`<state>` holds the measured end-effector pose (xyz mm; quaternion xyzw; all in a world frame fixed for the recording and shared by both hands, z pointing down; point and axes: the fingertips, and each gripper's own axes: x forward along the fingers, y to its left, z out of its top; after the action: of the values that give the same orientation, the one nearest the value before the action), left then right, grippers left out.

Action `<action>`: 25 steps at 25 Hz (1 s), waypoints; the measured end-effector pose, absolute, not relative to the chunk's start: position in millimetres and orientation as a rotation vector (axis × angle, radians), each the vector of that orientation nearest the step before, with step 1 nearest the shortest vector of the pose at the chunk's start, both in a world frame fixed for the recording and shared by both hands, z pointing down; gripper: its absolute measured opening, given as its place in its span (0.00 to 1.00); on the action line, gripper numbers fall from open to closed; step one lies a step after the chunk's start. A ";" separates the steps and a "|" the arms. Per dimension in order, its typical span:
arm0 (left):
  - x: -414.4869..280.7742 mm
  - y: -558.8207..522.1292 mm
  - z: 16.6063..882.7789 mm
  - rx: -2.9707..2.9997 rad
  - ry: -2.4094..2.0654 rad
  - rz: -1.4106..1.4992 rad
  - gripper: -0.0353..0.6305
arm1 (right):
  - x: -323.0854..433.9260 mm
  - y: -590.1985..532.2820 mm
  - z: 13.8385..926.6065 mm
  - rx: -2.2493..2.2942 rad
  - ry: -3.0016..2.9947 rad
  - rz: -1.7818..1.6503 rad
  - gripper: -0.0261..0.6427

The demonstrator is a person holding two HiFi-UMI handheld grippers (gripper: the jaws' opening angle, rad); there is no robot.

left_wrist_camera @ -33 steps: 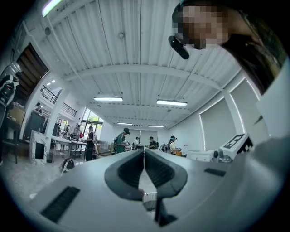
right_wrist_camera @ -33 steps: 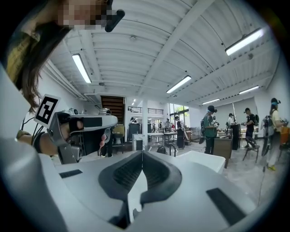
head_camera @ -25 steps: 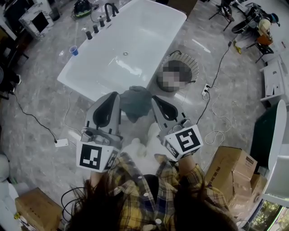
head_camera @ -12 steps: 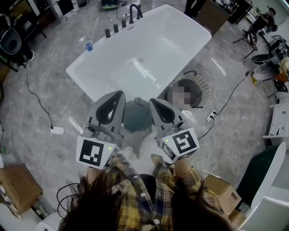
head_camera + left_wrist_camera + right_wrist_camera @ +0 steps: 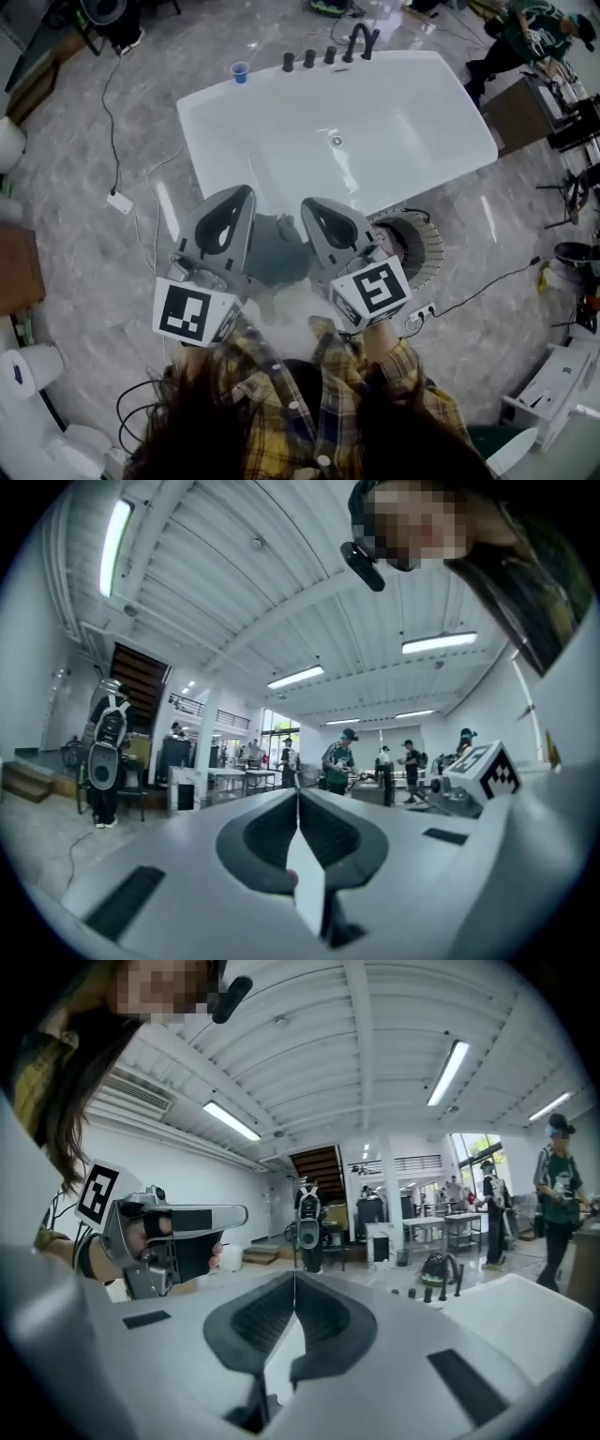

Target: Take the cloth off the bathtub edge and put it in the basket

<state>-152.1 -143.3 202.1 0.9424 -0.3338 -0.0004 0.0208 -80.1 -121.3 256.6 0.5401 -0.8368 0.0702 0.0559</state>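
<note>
Head view first: the dark grey-green cloth (image 5: 279, 251) is seen draped over the near rim of the white oval bathtub (image 5: 337, 122), so it hasn't been picked up yet. The left claw (image 5: 244, 195) is held at the cloth's 11 o'clock and the right claw (image 5: 309, 204) at its 1 o'clock. The round wire basket (image 5: 436, 248) sits on the floor at the cloth's 3 o'clock, just beside the tub.

Left gripper view: the jaws are pressed together with nothing between them. They're aimed out level across the room, so the cloth isn't caught in this view at all.

Right gripper view: same deal, jaws shut tip to tip and empty. The left claw shows at 9 o'clock and a bit of the tub at 4 o'clock.

As for doing this step well, probably a claw should be opened wide and tipped down toward the rim before anything else. The cloth is likely best pinched at a bunched fold on top of the rim, not by its hanging edge. It should then be lifted clear so nothing drags, swung over to 3 o'clock, and let go only once it's right above the basket's mouth.
</note>
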 end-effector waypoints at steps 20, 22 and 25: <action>-173.2 -158.0 260.3 2.678 -1.359 0.165 0.08 | -96.3 -169.4 311.2 1.189 -2.633 0.293 0.06; -171.0 -157.8 268.1 2.669 -1.348 0.175 0.08 | -97.2 -170.8 317.0 1.174 -2.632 0.294 0.06; -166.1 -158.0 280.8 2.662 -1.329 0.203 0.08 | -98.8 -173.3 329.5 1.146 -2.621 0.292 0.06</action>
<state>-166.1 -158.0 280.8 0.8898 -0.4441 0.0679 0.0797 -98.8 -173.3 329.5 0.3950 -0.9035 0.1005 0.1326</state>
